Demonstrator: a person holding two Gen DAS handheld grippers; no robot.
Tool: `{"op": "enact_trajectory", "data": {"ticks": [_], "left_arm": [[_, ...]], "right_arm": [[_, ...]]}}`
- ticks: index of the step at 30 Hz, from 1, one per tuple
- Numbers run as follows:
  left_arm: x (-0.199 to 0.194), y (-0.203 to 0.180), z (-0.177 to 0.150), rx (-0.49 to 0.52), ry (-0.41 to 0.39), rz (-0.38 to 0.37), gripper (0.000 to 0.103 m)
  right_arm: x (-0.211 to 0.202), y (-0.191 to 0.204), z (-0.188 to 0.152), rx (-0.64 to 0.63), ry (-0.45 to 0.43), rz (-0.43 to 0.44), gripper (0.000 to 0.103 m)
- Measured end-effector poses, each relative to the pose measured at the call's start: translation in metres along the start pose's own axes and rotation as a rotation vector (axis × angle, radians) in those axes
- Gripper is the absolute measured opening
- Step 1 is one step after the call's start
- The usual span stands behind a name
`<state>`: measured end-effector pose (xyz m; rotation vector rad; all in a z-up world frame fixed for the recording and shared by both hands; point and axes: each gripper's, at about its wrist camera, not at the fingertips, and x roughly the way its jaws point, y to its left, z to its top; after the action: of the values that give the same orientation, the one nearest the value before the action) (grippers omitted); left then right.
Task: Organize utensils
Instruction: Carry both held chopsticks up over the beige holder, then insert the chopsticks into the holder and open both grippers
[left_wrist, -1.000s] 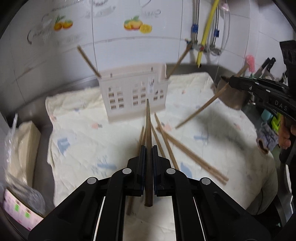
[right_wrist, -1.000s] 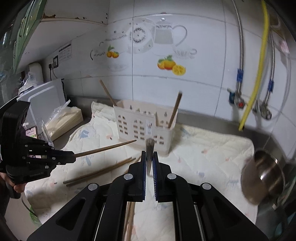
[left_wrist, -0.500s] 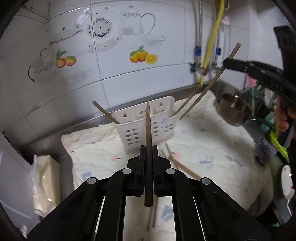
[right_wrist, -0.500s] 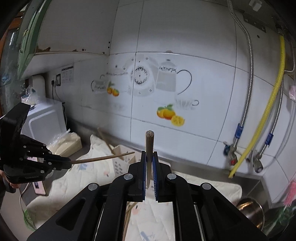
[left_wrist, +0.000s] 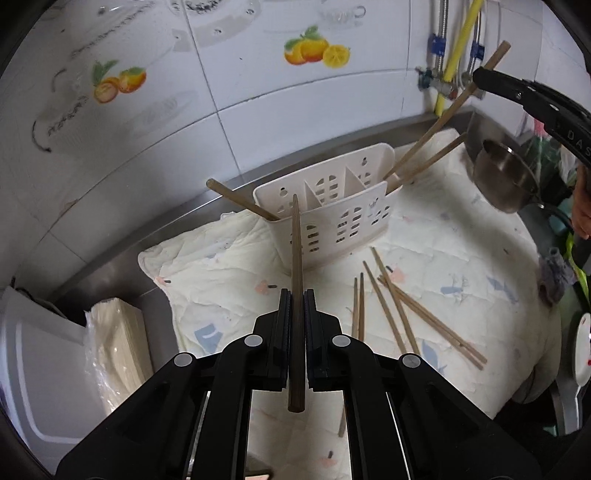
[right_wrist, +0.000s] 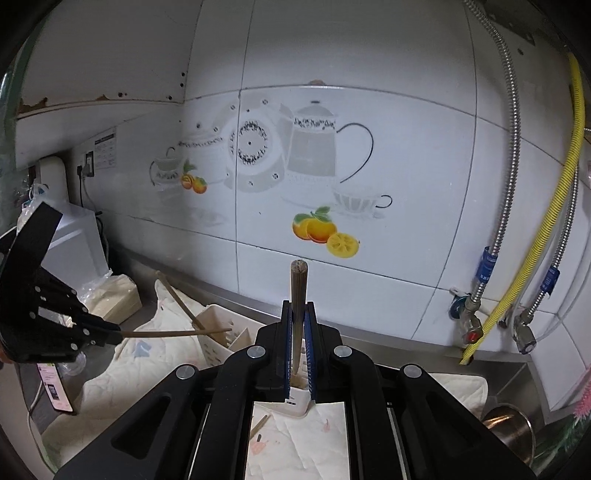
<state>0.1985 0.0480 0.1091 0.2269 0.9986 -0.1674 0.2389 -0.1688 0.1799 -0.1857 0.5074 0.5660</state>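
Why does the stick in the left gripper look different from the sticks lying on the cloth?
The chopstick in the left hand-held gripper is pinched between closed fingers and held in the air; the loose chopsticks lie flat on the cloth, untouched. The held one is single and points toward the white holder; the loose ones are several, scattered and crossing. The held one looks darker. All are thin wooden sticks.

left gripper (left_wrist: 295, 295) angled steeply down, jaws clamped on a chopstick (left_wrist: 296, 258), right gripper (right_wrist: 298, 314) tilted slightly down, clamped on another chopstick (right_wrist: 297, 295)
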Motion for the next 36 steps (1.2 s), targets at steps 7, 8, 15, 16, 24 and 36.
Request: {"op": "enact_trajectory", "data": {"ticks": [7,8,15,16,24,36], "left_arm": [[0.010,0.001,0.027,0.027,0.067,0.013,0.006],[0.010,0.001,0.031,0.025,0.068,0.020,0.006],[0.009,0.012,0.060,-0.048,0.021,-0.013,0.006],[0.010,0.012,0.062,-0.061,0.009,-0.023,0.006],[0.032,0.016,0.066,-0.166,-0.045,-0.114,0.006],[0.028,0.023,0.061,-0.205,-0.112,-0.125,0.017]], "right_arm": [[0.017,-0.002,0.006,0.001,0.034,-0.005,0.006],[0.019,-0.002,0.008,0.001,0.036,-0.005,0.006],[0.025,0.000,0.014,-0.003,0.038,-0.003,0.006],[0.026,0.000,0.014,-0.001,0.039,-0.001,0.006],[0.039,0.000,0.009,0.011,0.082,-0.002,0.006],[0.061,-0.002,-0.010,0.040,0.139,0.003,0.007]]}}
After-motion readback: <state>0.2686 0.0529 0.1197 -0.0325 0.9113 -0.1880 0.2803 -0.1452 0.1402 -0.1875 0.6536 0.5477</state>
